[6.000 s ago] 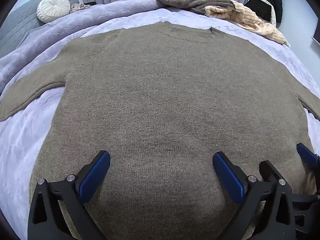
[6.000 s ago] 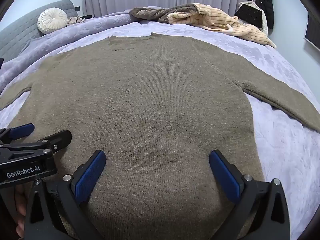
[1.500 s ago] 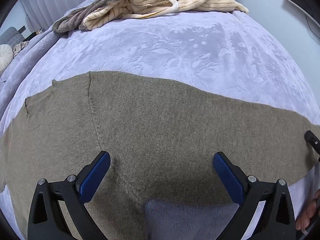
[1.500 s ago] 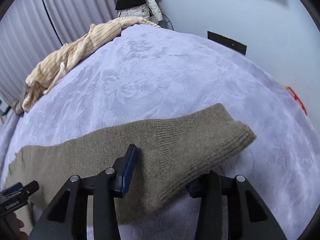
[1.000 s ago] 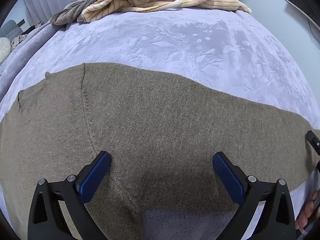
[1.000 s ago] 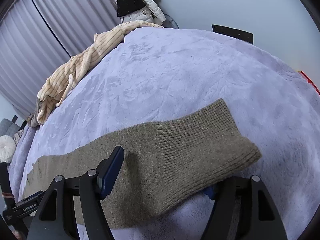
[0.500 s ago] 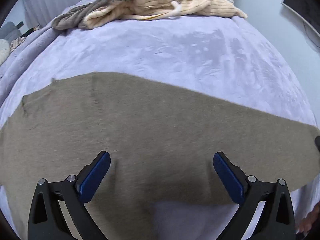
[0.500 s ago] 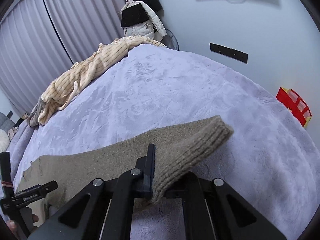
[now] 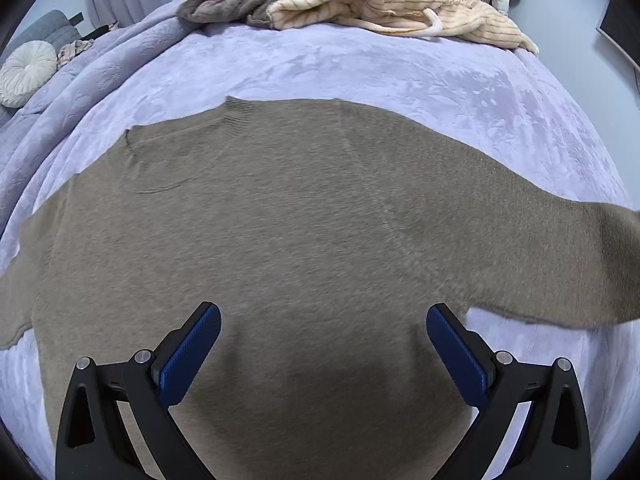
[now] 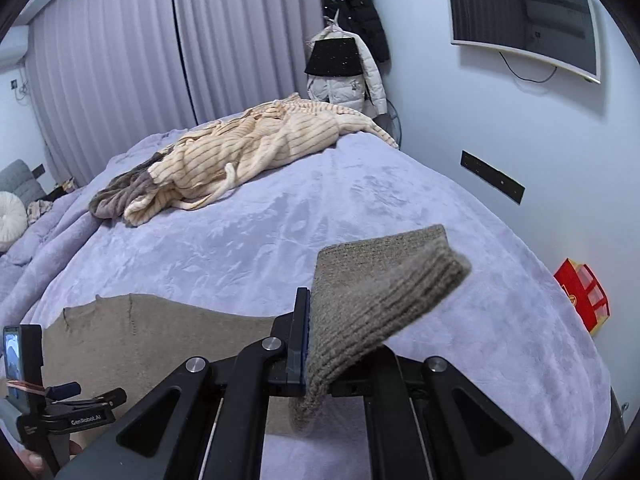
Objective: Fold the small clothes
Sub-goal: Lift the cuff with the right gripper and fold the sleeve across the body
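Sweater [image 9: 304, 240]: olive-brown knit, spread flat on the bed [image 9: 360, 76], neckline toward the far side, body filling most of the left wrist view.
Sleeve [image 9: 592, 248]: stretches out to the right from the sweater's body; its far end is lifted off the bed.
Cuff [image 10: 384, 280]: ribbed end of that sleeve, raised above the blanket and folded over where it is held.
Left gripper [image 9: 323, 350]: fingers spread wide apart, holding nothing, poised just above the lower part of the sweater's body.
Right gripper [image 10: 316, 344]: fingers closed tight on the cuff, which sticks up and out past them.
Striped garment [image 10: 256, 148]: cream with thin dark lines, heaped with a grey-brown piece at the far edge of the bed, well apart from the sweater.
Round cushion [image 9: 26, 70]: white, far left, beside the bed.
Jackets [image 10: 348, 60]: hanging by the curtains.
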